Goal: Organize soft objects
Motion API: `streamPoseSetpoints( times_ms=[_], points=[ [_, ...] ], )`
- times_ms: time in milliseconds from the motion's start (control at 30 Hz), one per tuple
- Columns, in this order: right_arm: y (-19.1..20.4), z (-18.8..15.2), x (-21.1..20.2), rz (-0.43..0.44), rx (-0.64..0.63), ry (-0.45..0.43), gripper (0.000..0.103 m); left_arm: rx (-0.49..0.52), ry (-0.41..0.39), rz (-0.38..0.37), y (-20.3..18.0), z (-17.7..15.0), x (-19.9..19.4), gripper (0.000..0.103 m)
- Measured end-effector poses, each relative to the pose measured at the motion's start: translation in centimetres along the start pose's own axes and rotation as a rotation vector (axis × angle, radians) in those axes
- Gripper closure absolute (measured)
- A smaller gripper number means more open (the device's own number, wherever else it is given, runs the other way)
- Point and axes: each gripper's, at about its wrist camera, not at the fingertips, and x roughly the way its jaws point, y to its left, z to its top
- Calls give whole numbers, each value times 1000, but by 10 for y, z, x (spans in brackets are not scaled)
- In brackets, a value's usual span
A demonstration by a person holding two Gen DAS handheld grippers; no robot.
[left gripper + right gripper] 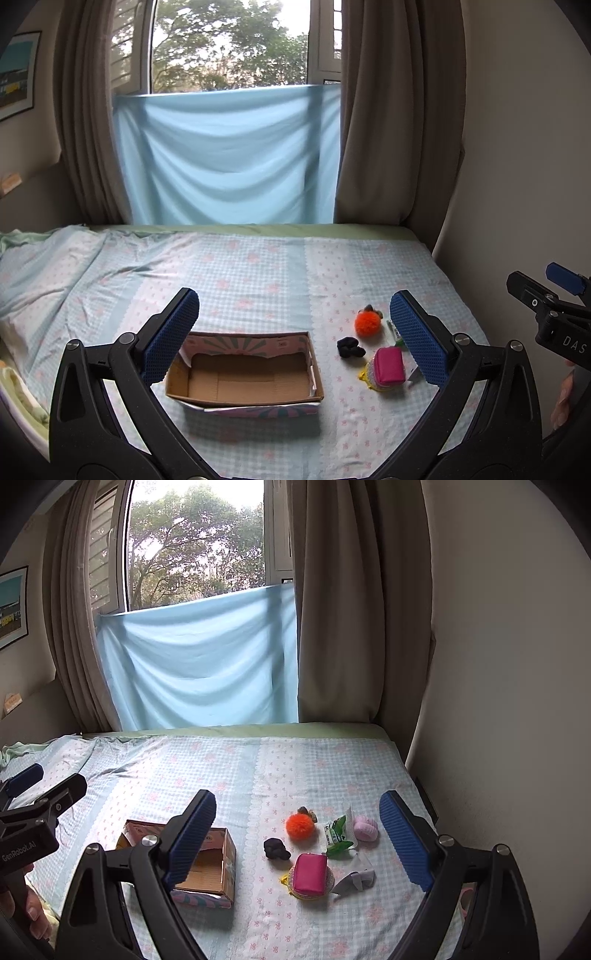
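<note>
An open cardboard box (243, 373) (212, 864) sits empty on the bed. To its right lie several small soft things: an orange pompom (367, 322) (300, 826), a black scrunchie (350, 347) (276, 848), a pink pouch (388, 365) (311, 872) on a yellow-edged piece, a green packet (338, 833), a pale pink plush (365, 829) and a grey cloth scrap (354, 880). My left gripper (295, 332) hovers open above the box. My right gripper (299, 830) hovers open above the pile. Neither holds anything.
The bed (258, 266) has a checked blue cover and runs back to a window with a light blue cloth (229, 155) and brown curtains. A wall (498, 701) closes the right side. Rumpled bedding (37, 266) lies at the left.
</note>
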Motion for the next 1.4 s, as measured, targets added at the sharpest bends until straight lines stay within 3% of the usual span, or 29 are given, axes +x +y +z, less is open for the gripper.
streamPoseSetpoints(
  times_ms=[1400],
  points=[
    [6, 0, -5, 5, -13, -19, 15, 20, -11, -14, 3, -1, -8, 0]
  ],
)
